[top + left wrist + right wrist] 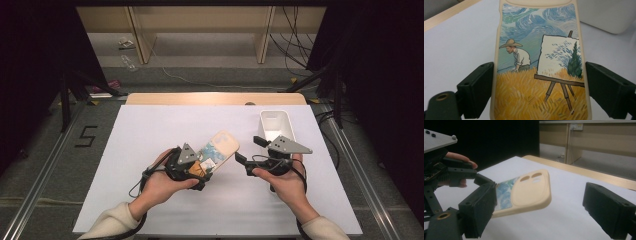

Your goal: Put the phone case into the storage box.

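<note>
Phone case [539, 65] between the left gripper's [539, 92] jaws, sides touching both.

A white bin [275, 125] stands on the white table [150, 135].

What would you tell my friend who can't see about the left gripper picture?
A cream phone case lies between the left gripper's two black jaws, which press its long edges. Its picture shows a man in a straw hat bending in a yellow field beside an easel, under swirly blue sky. A white table lies below.
</note>
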### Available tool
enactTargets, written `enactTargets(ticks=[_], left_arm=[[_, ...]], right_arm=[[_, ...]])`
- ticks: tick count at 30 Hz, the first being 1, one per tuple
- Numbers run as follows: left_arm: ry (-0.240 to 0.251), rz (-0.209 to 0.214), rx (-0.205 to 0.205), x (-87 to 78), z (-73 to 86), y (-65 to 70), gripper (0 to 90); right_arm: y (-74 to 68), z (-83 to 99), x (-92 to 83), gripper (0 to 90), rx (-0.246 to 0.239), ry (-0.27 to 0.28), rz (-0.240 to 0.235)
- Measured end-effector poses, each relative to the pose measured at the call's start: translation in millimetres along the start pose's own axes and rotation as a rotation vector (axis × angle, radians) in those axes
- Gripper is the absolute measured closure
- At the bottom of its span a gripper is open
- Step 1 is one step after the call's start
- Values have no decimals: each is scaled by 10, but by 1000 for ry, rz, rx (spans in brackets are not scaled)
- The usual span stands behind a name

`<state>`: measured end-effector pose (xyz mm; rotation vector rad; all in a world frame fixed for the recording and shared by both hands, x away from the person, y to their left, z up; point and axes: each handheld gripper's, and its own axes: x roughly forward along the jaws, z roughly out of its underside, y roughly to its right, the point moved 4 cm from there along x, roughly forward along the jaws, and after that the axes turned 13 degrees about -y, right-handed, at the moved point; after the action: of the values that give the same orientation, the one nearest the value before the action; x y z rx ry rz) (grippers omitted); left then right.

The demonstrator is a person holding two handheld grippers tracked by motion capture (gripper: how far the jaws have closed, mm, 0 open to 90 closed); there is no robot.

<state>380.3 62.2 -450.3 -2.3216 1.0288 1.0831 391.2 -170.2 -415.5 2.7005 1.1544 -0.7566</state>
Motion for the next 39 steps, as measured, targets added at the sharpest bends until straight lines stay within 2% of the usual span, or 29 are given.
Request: enactTargets(ticks=[7,13,31,39], left_arm=[[10,6,6,-64,62,52,116],[20,13,19,-104,97,121,115],[38,32,60,-126,128,245,116],[46,41,67,-115,131,269,116]], right_arm=[[-32,-5,91,128,-3,-28,7],[-50,-32,135,128,-5,-30,7],[-147,-81,445,138,2,-72,-34],[-132,-72,491,151,27,-81,-47]])
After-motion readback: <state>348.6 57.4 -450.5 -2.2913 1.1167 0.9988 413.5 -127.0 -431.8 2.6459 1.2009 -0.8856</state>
